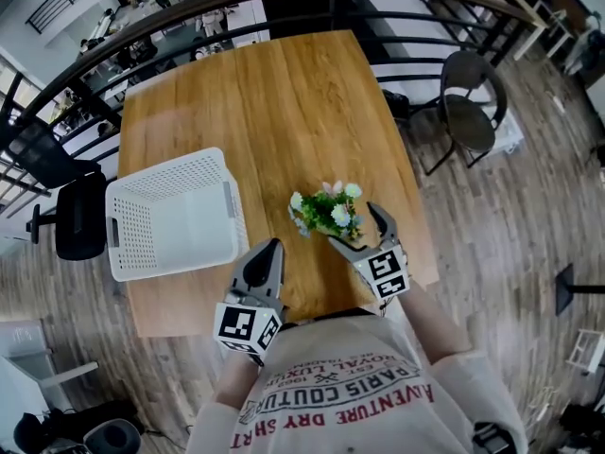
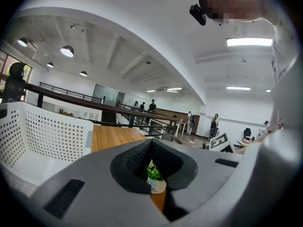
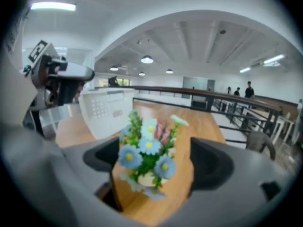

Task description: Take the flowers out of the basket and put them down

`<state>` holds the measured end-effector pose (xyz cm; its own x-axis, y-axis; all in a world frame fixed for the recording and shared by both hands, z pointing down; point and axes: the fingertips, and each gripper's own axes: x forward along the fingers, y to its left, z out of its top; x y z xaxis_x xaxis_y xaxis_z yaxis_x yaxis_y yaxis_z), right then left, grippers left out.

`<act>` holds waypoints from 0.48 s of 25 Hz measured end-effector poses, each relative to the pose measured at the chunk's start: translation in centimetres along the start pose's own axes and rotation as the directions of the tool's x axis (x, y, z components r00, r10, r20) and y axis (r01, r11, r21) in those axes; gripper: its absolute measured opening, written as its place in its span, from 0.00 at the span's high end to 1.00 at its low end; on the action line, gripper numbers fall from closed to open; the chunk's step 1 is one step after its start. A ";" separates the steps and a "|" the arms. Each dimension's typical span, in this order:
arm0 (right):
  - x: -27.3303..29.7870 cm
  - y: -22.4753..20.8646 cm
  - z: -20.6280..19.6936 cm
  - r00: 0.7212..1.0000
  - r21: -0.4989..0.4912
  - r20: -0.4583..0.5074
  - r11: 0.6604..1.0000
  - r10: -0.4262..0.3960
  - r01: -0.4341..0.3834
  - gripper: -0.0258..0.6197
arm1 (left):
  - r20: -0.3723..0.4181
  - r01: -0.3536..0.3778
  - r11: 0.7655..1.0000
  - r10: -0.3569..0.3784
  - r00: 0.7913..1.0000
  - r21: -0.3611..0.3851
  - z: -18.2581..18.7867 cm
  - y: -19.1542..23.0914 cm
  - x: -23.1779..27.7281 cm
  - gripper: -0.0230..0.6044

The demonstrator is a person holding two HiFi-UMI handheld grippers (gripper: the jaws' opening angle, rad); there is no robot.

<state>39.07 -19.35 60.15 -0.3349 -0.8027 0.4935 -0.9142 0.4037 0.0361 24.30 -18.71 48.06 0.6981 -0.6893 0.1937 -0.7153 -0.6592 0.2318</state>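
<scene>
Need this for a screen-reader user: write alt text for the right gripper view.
A small pot of blue and white flowers stands on a wooden table between the jaws of the open right gripper. A white perforated basket sits behind, to the left, and a dark railing runs beyond.

You've got, qty: 2 grippers, i.e. left gripper [image 1: 273,247] + right gripper [image 1: 357,227]; 1 basket [image 1: 170,168]; 1 bunch flowers [image 1: 326,211]; 1 table [image 1: 284,93]; 2 chairs, i.e. round chair [image 1: 470,102] + office chair [image 1: 80,218].
</scene>
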 end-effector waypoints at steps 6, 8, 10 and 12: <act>-2.6 2.8 8.1 0.980 0.034 0.180 0.996 -0.086 0.081 0.49 | 0.053 0.044 0.996 -0.049 0.997 0.079 4.2 1.1 -2.6 0.94; -3.0 3.2 10.7 0.961 0.072 0.227 0.987 -0.156 0.143 0.85 | 0.071 0.033 0.996 -0.039 0.997 0.081 5.7 2.4 -3.8 0.94; -2.8 4.2 12.5 0.953 0.079 0.237 0.981 -0.190 0.176 0.88 | 0.084 0.008 0.997 -0.015 0.996 0.080 6.6 4.2 -5.3 0.94; -2.2 5.5 13.6 0.956 0.093 0.224 0.980 -0.191 0.174 0.90 | 0.095 -0.023 0.996 0.015 0.995 0.086 7.2 6.2 -6.9 0.94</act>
<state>31.65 -21.33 47.40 -0.1962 -0.9425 0.2705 -0.9759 0.2147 0.0403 14.84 -20.22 41.31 0.6814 -0.7243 0.1058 -0.7312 -0.6668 0.1441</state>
